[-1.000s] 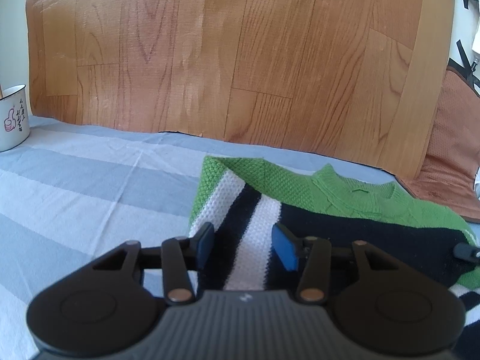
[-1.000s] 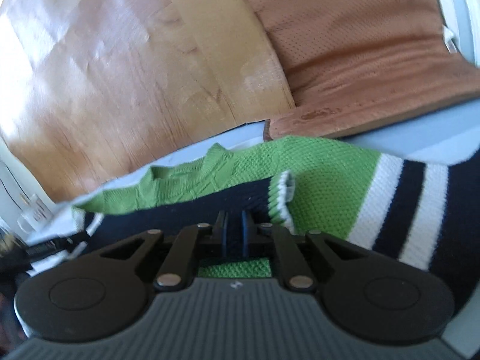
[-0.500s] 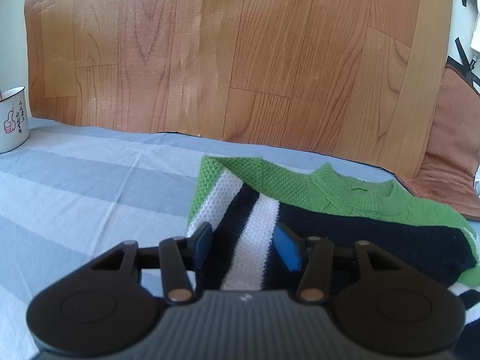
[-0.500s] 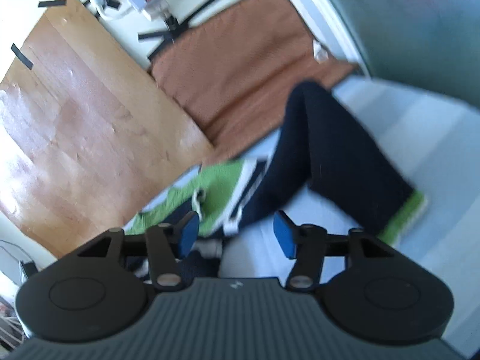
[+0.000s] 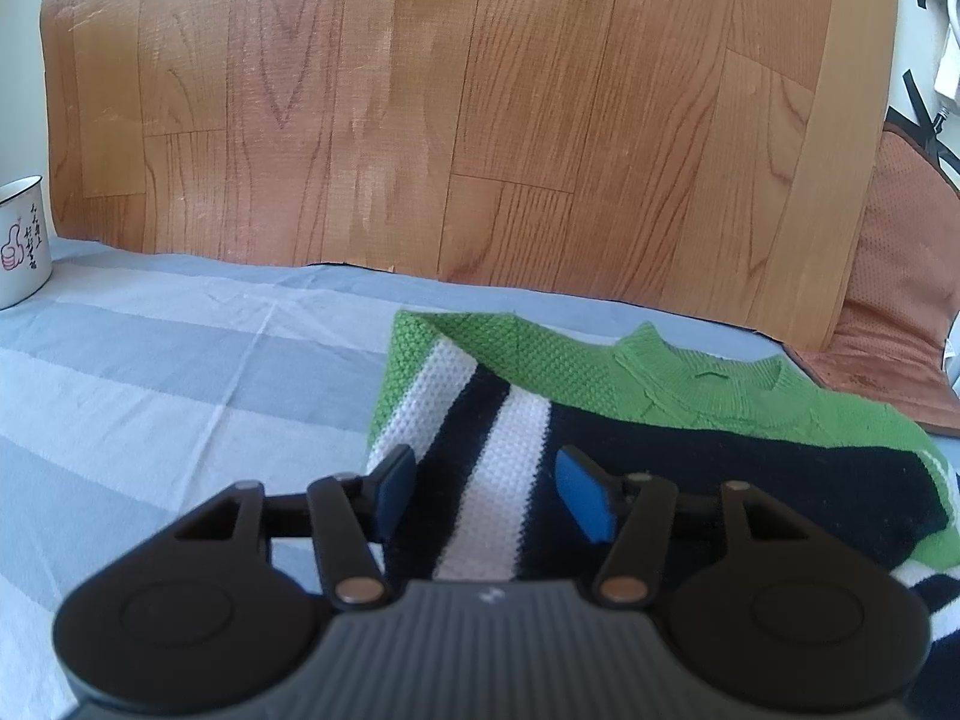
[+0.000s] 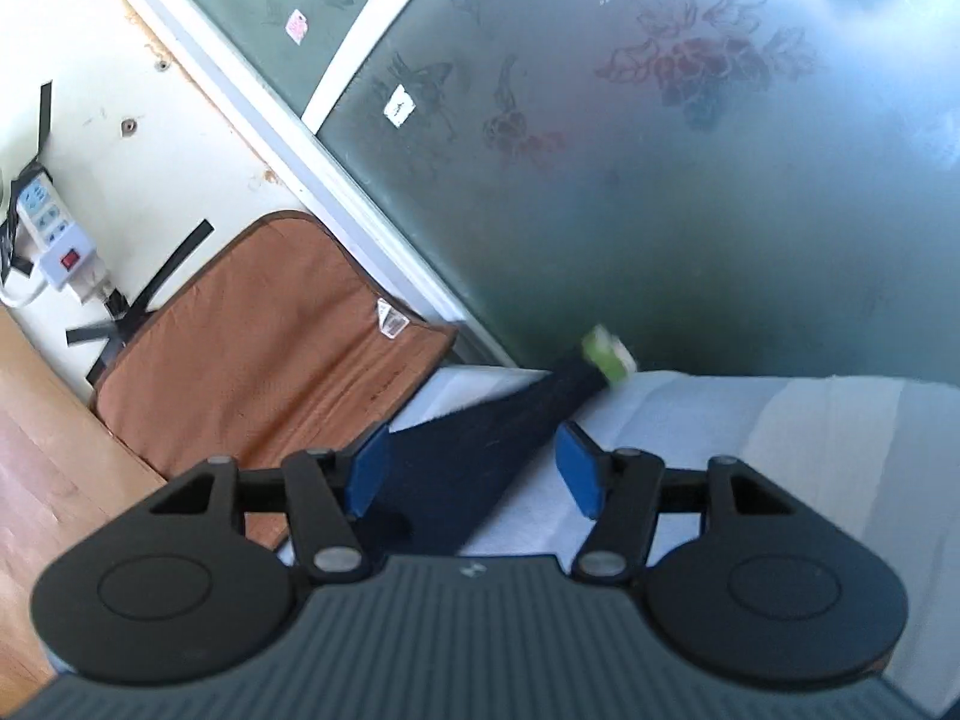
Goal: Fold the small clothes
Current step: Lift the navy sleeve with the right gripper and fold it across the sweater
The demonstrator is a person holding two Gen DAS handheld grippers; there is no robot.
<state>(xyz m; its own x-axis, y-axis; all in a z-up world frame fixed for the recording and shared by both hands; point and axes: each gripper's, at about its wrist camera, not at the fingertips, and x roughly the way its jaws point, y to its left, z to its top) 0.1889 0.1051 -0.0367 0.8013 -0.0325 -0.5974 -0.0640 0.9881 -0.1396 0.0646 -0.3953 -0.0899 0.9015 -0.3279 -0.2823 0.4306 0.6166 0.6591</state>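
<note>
Now, left fingers (image 5: pixel 396 486): we see them spread on the left gripper (image 5: pixel 489 489), holding nothing, poised over the striped fold of the sweater (image 5: pixel 630 414)
Right fingers (image 6: pixel 579 468): spread as well on the right gripper (image 6: pixel 474 468), empty, with the dark sleeve (image 6: pixel 480 450) showing between them
Sweater: we find it lying on the striped surface (image 5: pixel 150 372), green collar toward the wood-grain board (image 5: pixel 450 108)
Sleeve: stretched out on the surface, green cuff (image 6: pixel 607 357) near the frosted glass (image 6: pixel 690 150)
Around: a brown mat (image 6: pixel 258 330) leans beside the sleeve; a white mug (image 5: pixel 21 240) stands far left
</note>
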